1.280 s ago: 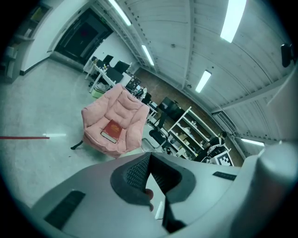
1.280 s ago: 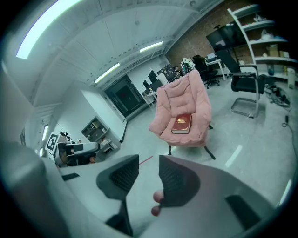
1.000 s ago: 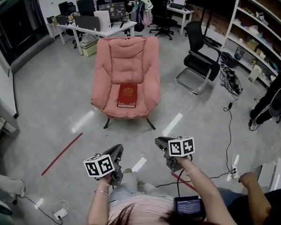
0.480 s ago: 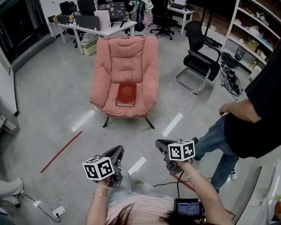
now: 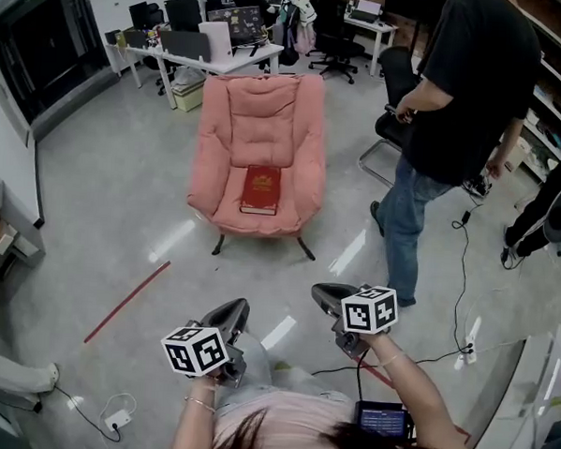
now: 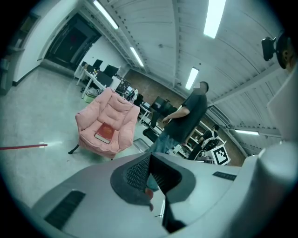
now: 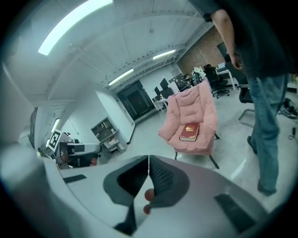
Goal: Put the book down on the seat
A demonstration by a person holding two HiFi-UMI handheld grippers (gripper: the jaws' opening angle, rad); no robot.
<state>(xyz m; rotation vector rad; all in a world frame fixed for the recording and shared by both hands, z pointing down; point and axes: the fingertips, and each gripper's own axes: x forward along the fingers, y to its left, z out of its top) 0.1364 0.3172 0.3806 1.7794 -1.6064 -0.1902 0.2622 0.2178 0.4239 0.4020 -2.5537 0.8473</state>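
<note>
**A:** Where is the book (image 5: 261, 189) lying right now?

**B:** It is lying flat on the seat (image 5: 292, 193) of the pink armchair (image 5: 262, 115). Its red cover is facing up, and it is sitting toward the front edge, roughly centred between the padded sides.

**A:** Is either tool touching it?

**B:** No, both are hanging well apart from it, near the wearer's body. The left tool (image 6: 149, 160) is showing its jaws pressed together with nothing between them. The right tool (image 7: 148, 162) has just been closing its jaws. They are now meeting as well, gripping nothing.

**A:** What is going on around the armchair?

**B:** A person (image 5: 455, 106) in a dark shirt and jeans is standing on the grey floor (image 5: 104, 200) just to its right, in front of a black office chair (image 5: 394, 63). A red strip (image 5: 126, 302) is lying on the floor to the left, between the armchair and the left tool. Behind the armchair a surface (image 5: 223, 64) is carrying monitors
</note>
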